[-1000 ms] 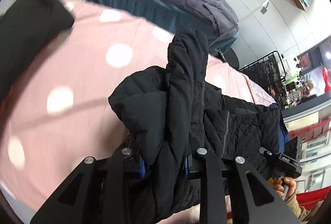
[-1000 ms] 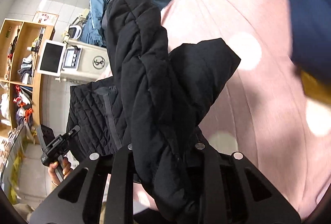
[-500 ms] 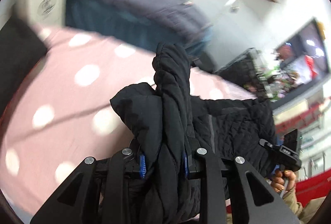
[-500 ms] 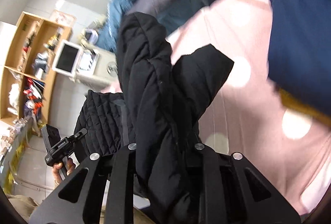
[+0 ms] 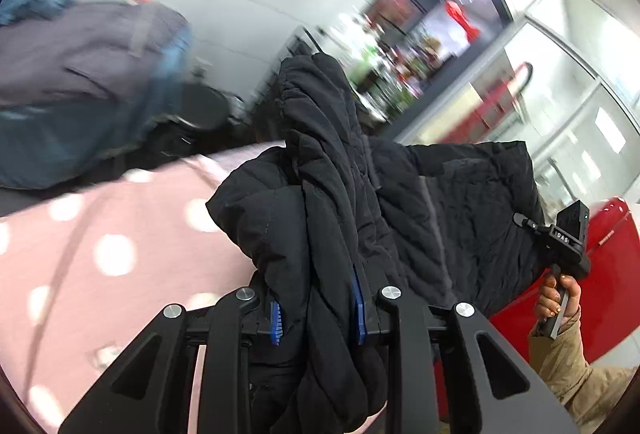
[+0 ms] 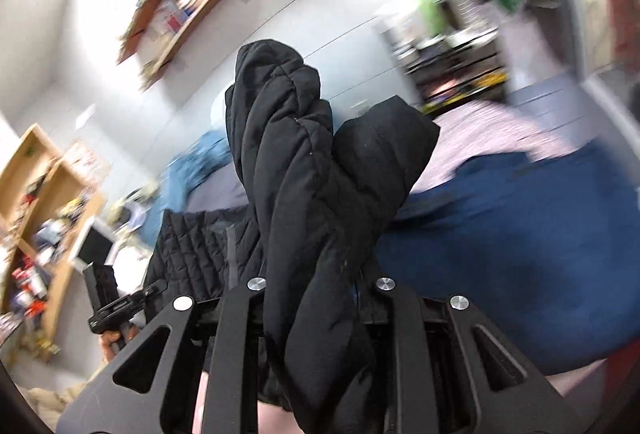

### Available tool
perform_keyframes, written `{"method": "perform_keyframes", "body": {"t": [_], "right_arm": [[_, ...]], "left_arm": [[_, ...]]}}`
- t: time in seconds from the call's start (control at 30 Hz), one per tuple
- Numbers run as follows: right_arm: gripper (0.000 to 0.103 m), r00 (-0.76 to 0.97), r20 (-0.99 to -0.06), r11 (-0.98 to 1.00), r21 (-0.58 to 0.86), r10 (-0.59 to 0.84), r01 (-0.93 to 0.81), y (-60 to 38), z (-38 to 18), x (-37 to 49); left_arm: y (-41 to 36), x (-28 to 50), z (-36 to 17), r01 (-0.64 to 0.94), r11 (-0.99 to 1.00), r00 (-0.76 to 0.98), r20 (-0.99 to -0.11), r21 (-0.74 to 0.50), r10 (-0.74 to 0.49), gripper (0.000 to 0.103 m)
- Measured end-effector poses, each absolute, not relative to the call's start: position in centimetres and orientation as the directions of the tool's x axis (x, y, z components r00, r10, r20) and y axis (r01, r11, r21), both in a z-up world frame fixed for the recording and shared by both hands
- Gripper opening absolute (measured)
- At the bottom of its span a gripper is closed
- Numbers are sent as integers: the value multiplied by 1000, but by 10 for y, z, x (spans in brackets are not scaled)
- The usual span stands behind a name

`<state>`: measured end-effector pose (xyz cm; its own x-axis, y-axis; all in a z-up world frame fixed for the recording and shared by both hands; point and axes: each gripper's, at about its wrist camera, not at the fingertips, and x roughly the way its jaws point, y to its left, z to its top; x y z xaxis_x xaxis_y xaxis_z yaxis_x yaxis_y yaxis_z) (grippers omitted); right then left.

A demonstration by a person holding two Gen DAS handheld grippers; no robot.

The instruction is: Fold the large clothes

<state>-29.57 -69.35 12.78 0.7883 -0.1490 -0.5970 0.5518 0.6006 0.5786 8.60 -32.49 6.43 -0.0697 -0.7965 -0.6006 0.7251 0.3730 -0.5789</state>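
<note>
A black quilted jacket (image 5: 460, 209) hangs stretched between both grippers above the pink dotted bedspread (image 5: 100, 234). My left gripper (image 5: 318, 318) is shut on a bunched fold of it, the blue pads pressing the fabric from both sides. In the right wrist view the same black jacket (image 6: 304, 193) rises bunched from my right gripper (image 6: 316, 298), which is shut on it; its pads are hidden by fabric. Each view shows the other gripper held in a person's hand (image 5: 558, 294) at the jacket's far end.
A heap of grey and blue clothes (image 5: 80, 73) lies at the far side of the bed. A dark blue garment (image 6: 520, 234) lies on the bed at the right. Wooden shelves (image 6: 48, 213) line the wall; a red cabinet (image 5: 580, 274) stands close by.
Both grippers have risen and swung across with the jacket still gripped. The bed has dropped lower in both views and more of the room shows. Both views are now motion-blurred.
</note>
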Motion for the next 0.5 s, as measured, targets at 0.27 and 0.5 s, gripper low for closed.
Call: {"method": "perform_keyframes", "body": {"t": [0.27, 0.5], "right_arm": [[20, 642, -727, 300, 573, -244, 763, -775, 38, -381], [27, 648, -716, 157, 631, -258, 760, -800, -39, -403]], "left_arm": [[-442, 65, -53, 748, 421, -166, -759, -512, -629, 28], [-448, 96, -118, 654, 479, -262, -769, -586, -583, 48]]}}
